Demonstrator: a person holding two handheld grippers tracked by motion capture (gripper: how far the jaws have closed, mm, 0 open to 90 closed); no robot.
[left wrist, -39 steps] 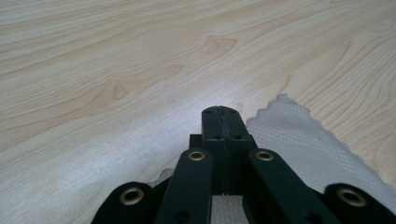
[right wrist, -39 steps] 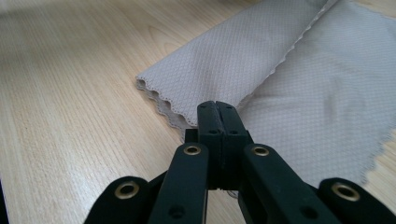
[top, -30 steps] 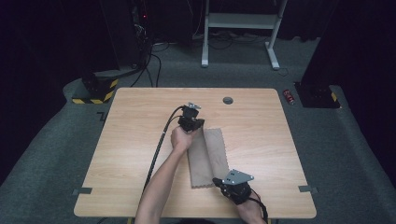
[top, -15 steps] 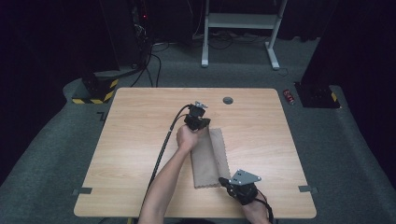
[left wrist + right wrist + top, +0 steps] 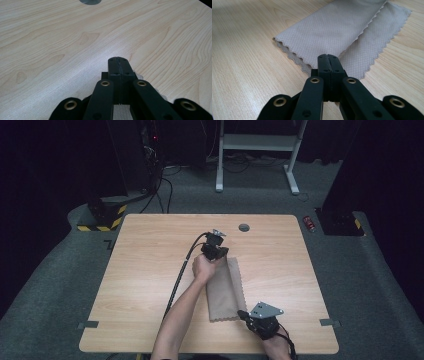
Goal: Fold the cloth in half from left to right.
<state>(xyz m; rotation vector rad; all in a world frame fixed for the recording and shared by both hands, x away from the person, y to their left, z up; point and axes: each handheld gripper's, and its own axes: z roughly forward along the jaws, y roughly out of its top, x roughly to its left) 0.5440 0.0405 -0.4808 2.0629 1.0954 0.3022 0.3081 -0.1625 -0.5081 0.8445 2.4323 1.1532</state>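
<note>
High view. I see one folded beige cloth (image 5: 226, 291), lying lengthwise on the wooden table (image 5: 150, 265), slightly right of centre. My left gripper (image 5: 216, 251) sits at the cloth's far end, with its cable trailing back along the forearm. My right gripper (image 5: 246, 315) sits at the near right corner of the cloth. One round grey grommet (image 5: 244, 227) is set in the tabletop near the far edge. The room is dark, with grey carpet, a white frame's legs (image 5: 255, 155) beyond the table, a yellow-and-black striped base (image 5: 102, 217) at far left, and a small red item (image 5: 310, 222) on the floor at right.

Left gripper view. The jaws are pressed together; a strip of beige weave shows beneath them, though I cannot tell if it is pinched. Light wood grain lies ahead.

Right gripper view. The jaws are fully together at the cloth's scalloped edge, where two layers lie offset; whether they pinch the fabric I cannot tell.
</note>
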